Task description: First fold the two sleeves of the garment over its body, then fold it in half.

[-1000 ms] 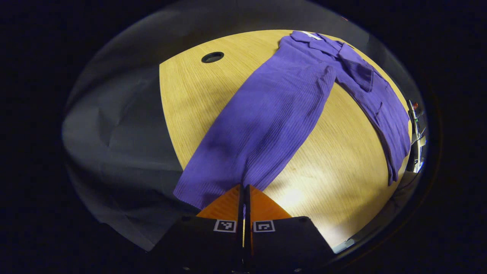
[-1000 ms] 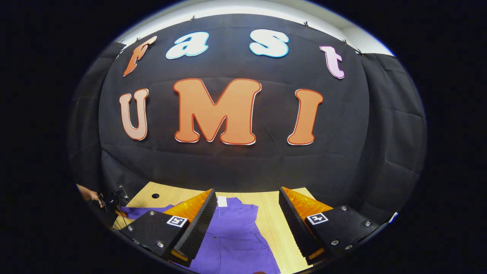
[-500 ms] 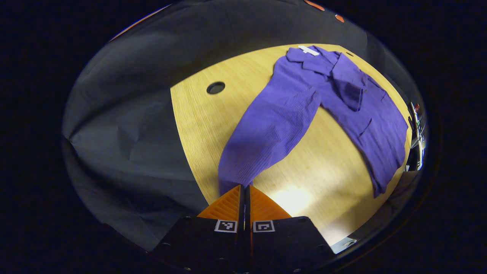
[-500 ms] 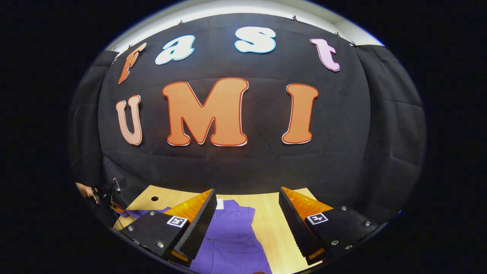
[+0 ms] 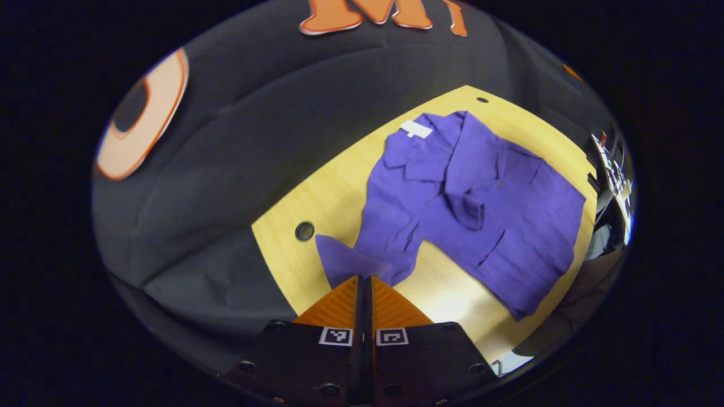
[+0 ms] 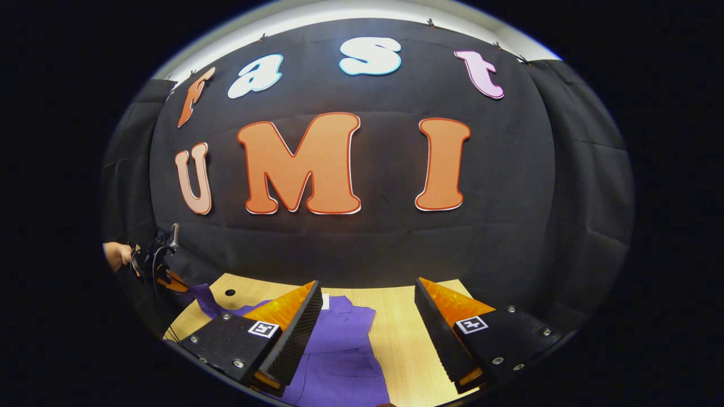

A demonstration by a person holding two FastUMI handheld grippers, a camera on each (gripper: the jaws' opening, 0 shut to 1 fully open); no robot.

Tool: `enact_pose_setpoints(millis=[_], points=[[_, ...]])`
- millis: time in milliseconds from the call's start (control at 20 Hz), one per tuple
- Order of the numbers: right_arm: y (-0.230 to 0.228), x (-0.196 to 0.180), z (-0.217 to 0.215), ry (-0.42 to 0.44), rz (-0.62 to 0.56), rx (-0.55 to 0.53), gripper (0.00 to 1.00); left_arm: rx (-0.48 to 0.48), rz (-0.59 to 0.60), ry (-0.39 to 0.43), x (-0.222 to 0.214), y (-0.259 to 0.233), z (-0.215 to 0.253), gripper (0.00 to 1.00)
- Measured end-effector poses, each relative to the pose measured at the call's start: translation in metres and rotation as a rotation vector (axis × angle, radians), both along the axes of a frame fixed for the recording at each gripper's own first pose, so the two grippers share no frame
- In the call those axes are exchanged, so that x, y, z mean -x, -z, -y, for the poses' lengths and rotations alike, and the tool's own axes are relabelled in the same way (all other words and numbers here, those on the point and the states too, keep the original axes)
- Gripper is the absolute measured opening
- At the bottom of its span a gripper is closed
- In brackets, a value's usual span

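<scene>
A purple ribbed garment lies spread on the wooden table, collar toward the far edge with a white tag on it. One sleeve lies folded over its chest. My left gripper is shut on the cuff of the other sleeve and holds it lifted above the table. In the right gripper view my right gripper stands open, raised over the near side of the garment. At far left of that view, the left gripper holds the raised sleeve, with a hand behind it.
Black cloth walls close the booth behind and beside the table. A round cable hole sits in the table near the lifted sleeve, a smaller hole at the far corner. Some equipment stands past the table's right edge.
My left gripper has risen and drawn the sleeve up and in toward the body, so the sleeve now bunches instead of lying stretched out. The right gripper has hardly moved.
</scene>
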State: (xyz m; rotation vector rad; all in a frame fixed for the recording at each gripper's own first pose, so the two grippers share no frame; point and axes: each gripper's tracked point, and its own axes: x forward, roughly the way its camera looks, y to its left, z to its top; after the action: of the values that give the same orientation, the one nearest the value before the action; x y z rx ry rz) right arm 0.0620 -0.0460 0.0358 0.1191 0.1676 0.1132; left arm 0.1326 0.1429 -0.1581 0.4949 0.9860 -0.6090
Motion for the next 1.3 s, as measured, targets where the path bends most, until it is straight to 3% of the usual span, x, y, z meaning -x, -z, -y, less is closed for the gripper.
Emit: enact_pose_setpoints(millis=[450,750,1100,1200,1300], points=[[0.014,0.005,0.052,0.0,-0.001,0.01,0.98,-0.008,0.046,0.249,-0.052,-0.04,0.183,0.01],[0.038,0.004,0.089,0.018,-0.03,-0.016,0.98,-0.005,-0.039,0.409,-0.058,-0.021,0.309,0.01],[0.067,-0.001,0.127,0.048,-0.073,0.015,0.98,-0.064,-0.134,0.499,-0.05,0.052,0.406,0.01],[0.075,-0.003,0.135,0.053,-0.087,0.021,0.98,-0.089,-0.104,0.499,-0.055,0.066,0.42,0.01],[0.079,-0.003,0.139,0.052,-0.095,0.026,0.98,-0.063,-0.083,0.5,-0.053,0.066,0.438,0.07]])
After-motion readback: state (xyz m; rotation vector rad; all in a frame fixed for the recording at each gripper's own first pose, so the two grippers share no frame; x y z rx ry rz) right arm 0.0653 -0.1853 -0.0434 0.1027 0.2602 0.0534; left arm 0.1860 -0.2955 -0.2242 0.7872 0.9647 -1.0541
